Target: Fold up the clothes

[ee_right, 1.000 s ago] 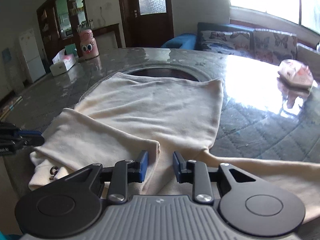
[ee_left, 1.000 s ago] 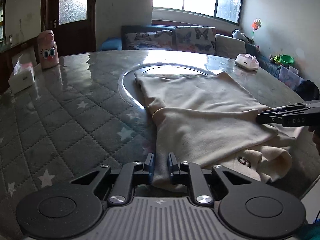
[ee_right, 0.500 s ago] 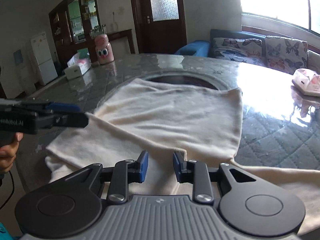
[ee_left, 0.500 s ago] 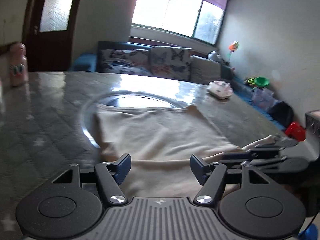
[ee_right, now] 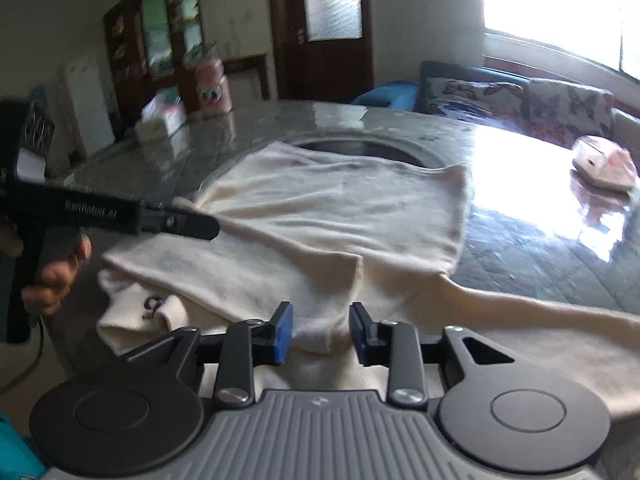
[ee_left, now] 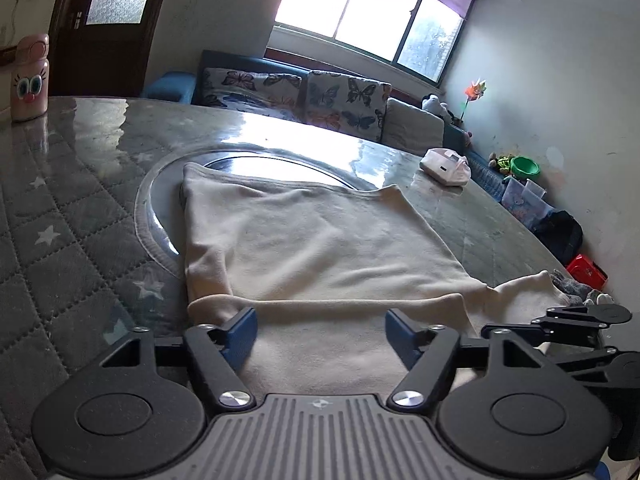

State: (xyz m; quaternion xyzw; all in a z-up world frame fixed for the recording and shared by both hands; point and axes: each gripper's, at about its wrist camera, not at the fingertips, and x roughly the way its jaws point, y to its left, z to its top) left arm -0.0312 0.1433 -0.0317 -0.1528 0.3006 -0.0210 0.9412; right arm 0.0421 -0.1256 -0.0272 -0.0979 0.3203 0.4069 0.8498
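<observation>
Lengthwise, cream shirt runs away from left gripper.

Right-wrist view motion-blurred; cream garment's near edge hidden behind right hand-held gripper.

A: What's the right wrist cam showing?
B: Right gripper jaws have just been opening; a fold of the cream garment is sitting between the blue pads, and no pad is visibly pressing on it.
A: And the other one?
B: Left gripper is hovering over the garment's left edge, a hand gripping its handle. Garment is lying on the quilted table.
</observation>
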